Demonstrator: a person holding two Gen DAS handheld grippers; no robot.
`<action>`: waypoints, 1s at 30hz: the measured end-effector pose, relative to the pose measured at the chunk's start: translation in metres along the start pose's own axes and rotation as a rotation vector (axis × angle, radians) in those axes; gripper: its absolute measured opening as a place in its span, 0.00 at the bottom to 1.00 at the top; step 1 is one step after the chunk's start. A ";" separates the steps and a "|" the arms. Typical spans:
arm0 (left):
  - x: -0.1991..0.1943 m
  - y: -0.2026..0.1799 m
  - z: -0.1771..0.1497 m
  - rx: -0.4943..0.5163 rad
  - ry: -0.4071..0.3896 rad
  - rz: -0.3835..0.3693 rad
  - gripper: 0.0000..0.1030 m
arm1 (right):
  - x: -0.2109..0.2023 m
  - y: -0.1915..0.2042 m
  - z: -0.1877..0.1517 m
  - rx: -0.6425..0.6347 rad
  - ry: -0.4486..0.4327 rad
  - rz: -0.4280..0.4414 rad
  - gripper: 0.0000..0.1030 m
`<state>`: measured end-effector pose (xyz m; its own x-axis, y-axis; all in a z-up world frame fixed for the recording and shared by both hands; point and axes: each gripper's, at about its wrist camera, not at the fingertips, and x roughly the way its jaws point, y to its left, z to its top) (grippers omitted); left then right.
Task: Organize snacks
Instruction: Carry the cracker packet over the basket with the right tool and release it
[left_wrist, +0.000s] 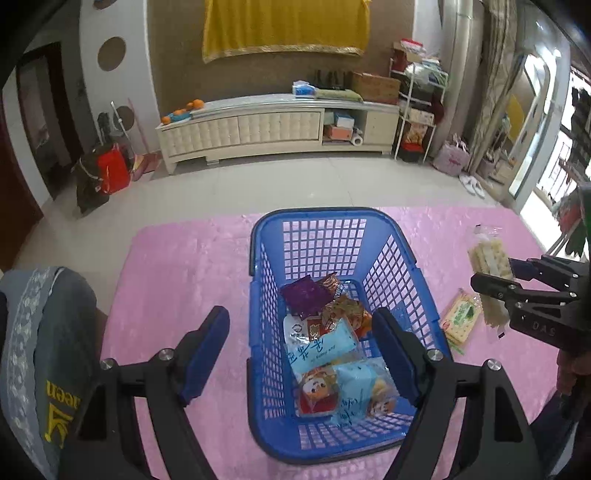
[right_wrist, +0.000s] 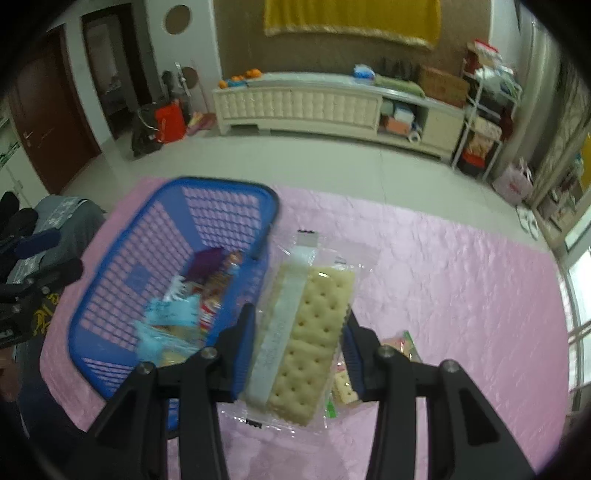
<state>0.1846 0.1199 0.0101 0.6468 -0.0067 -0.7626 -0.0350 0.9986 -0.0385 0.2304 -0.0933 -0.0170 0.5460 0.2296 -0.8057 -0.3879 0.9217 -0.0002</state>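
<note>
A blue plastic basket (left_wrist: 325, 221) stands on the pink tablecloth (left_wrist: 177, 266) and holds several snack packets, among them a purple one (left_wrist: 303, 296) and light blue ones (left_wrist: 325, 345). My left gripper (left_wrist: 301, 343) hangs open above the basket with nothing between its fingers. My right gripper (right_wrist: 299, 343) is shut on a clear pack of pale crackers (right_wrist: 314, 328), lifted off the cloth to the right of the basket (right_wrist: 110, 258). In the left wrist view the right gripper (left_wrist: 491, 277) holds this cracker pack (left_wrist: 489, 258). A green-labelled cracker pack (left_wrist: 461, 319) lies on the cloth under it.
A grey cushioned chair back (left_wrist: 40, 332) stands at the table's left edge. Beyond the table are tiled floor (left_wrist: 258, 184), a cream low cabinet (left_wrist: 277, 125), a red bag (left_wrist: 110, 173) and a shelf rack (left_wrist: 417, 110) at the right.
</note>
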 end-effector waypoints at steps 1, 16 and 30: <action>-0.002 0.002 -0.001 -0.007 -0.004 -0.001 0.75 | -0.005 0.005 0.002 -0.010 -0.010 0.010 0.47; 0.004 0.036 -0.022 -0.014 -0.002 0.043 0.75 | 0.029 0.071 0.027 -0.079 0.064 0.136 0.47; 0.034 0.075 -0.026 -0.104 0.052 0.074 0.75 | 0.086 0.098 0.034 -0.085 0.156 0.184 0.47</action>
<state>0.1837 0.1933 -0.0356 0.5992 0.0616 -0.7982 -0.1622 0.9857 -0.0456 0.2642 0.0275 -0.0664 0.3420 0.3340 -0.8783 -0.5350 0.8376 0.1102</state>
